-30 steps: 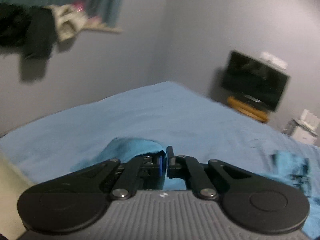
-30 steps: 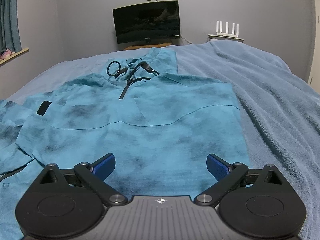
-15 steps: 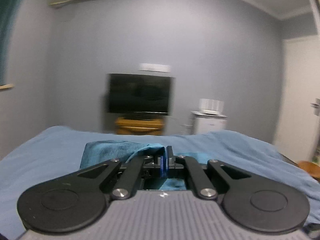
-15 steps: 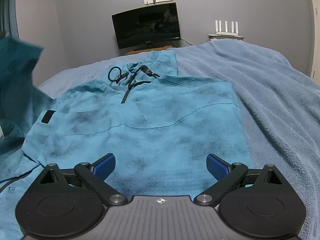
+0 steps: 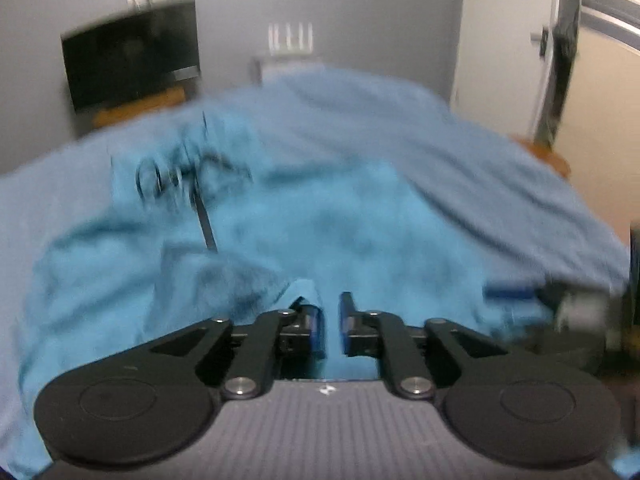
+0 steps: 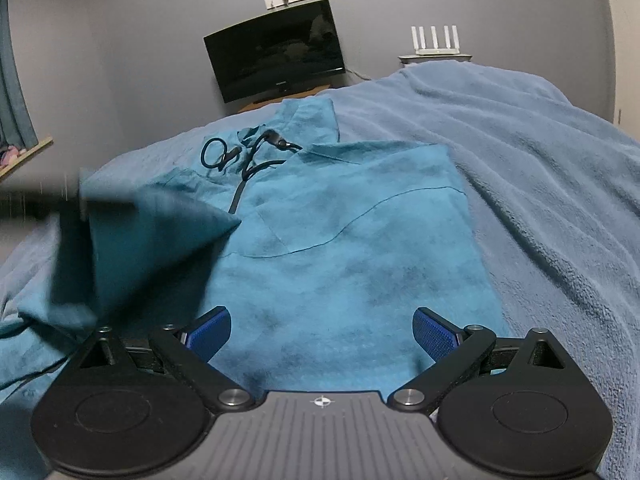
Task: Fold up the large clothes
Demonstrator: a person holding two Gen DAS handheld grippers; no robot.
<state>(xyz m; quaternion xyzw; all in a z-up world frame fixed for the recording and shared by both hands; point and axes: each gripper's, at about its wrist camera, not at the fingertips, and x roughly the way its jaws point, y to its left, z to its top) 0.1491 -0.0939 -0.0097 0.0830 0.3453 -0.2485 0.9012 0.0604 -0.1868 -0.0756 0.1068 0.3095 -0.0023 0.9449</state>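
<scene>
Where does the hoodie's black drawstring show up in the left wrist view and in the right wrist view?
Left wrist view: the drawstring is upper left, blurred, on the teal hoodie.
Right wrist view: the drawstring is above centre, looped at the hoodie's neck.
Shared landmark: the black TV against the far wall, beyond the drawstring in both.

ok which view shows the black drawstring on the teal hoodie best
The right wrist view: the black drawstring is sharp there, looped at the neck of the teal hoodie. The left wrist view shows it only as a motion-blurred dark smear.
</scene>
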